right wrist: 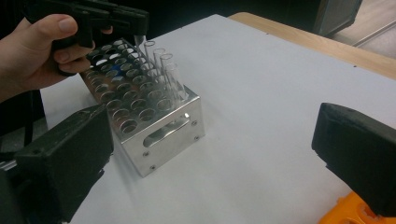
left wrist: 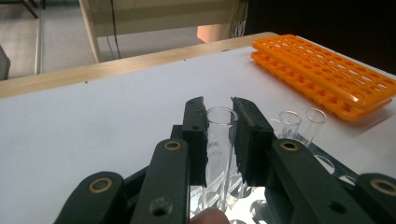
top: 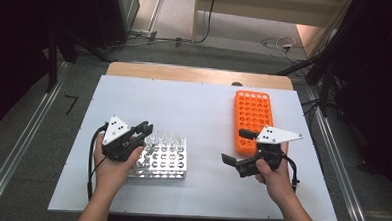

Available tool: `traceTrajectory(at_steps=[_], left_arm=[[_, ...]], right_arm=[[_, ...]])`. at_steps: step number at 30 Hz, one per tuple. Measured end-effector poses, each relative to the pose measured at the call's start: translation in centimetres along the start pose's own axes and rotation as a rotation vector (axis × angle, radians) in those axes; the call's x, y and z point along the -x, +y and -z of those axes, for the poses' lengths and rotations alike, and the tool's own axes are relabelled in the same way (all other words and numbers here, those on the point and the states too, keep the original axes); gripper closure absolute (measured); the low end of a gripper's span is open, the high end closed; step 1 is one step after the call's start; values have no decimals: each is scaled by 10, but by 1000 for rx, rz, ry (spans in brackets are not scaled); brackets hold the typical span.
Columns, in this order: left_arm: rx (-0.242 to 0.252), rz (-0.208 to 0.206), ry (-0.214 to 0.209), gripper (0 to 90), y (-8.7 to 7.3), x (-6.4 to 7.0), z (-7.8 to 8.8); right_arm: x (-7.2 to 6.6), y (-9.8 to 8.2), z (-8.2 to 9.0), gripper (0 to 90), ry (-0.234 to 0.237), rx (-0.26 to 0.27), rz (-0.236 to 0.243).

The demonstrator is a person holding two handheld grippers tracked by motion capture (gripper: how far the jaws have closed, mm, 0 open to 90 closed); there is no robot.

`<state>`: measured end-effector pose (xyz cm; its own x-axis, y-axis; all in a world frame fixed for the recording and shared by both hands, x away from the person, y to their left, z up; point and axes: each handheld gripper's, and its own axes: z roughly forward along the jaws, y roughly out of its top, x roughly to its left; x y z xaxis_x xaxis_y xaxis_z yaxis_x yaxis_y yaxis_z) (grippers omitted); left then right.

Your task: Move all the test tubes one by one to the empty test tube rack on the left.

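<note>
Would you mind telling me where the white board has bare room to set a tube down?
The widest bare patch on the white board lies between the metal rack and the orange rack, running back to the wooden edge. The front strip is also bare. It is crowded at the metal rack, where the left gripper clamps a glass tube.
</note>
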<state>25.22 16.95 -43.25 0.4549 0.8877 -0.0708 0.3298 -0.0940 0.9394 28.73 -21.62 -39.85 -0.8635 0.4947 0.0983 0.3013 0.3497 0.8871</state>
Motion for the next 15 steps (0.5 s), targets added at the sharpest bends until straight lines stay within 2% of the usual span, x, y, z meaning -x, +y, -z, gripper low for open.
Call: traceTrajectory(at_steps=[4, 11, 15], left_arm=[[-16, 10, -5, 751, 0, 0, -1], [-87, 27, -10, 748, 0, -2, -4], [-118, 22, -11, 748, 0, -3, -6]], right_arm=[[1, 0, 0, 0, -1, -1, -3], [1, 0, 1, 0, -5, 2, -3], [1, 0, 1, 0, -5, 1, -3]])
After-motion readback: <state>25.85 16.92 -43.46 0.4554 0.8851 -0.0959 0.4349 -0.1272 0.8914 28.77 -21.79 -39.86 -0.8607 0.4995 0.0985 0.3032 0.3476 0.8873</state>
